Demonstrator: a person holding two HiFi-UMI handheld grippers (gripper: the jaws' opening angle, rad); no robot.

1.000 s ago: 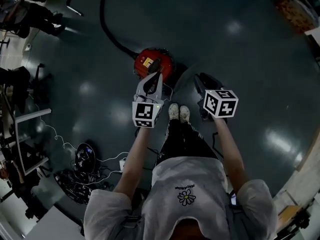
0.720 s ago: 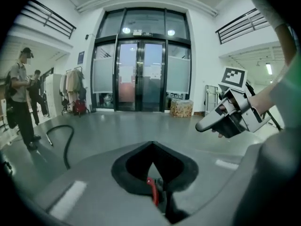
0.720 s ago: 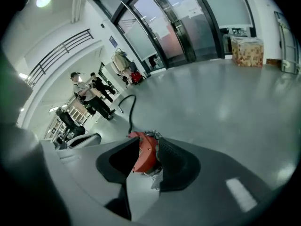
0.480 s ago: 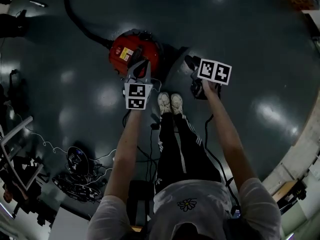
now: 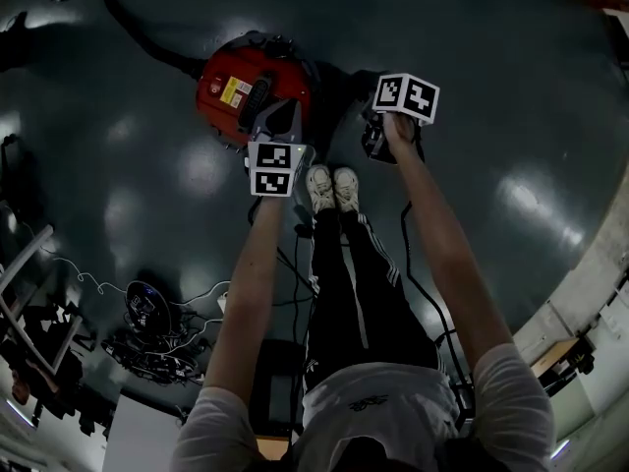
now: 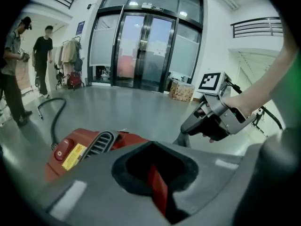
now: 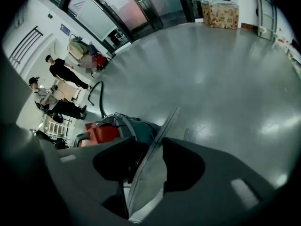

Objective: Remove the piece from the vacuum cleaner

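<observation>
Left gripper view: left hand-held gripper, jaws closed on a red strip of the vacuum cleaner. Right hand-held gripper, at the vacuum cleaner's 3 o'clock, jaws clamped on thin grey piece. Glossy floor.

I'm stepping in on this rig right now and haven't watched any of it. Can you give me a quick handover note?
Left gripper: above the red vacuum cleaner, jaws nearly together, red showing in the gap; grip unclear.
Right gripper: shut on the thin grey piece, held to the vacuum cleaner's right, apparently clear of it.
Done: piece looks removed.
Left: likely carry it away and set it down.
</observation>
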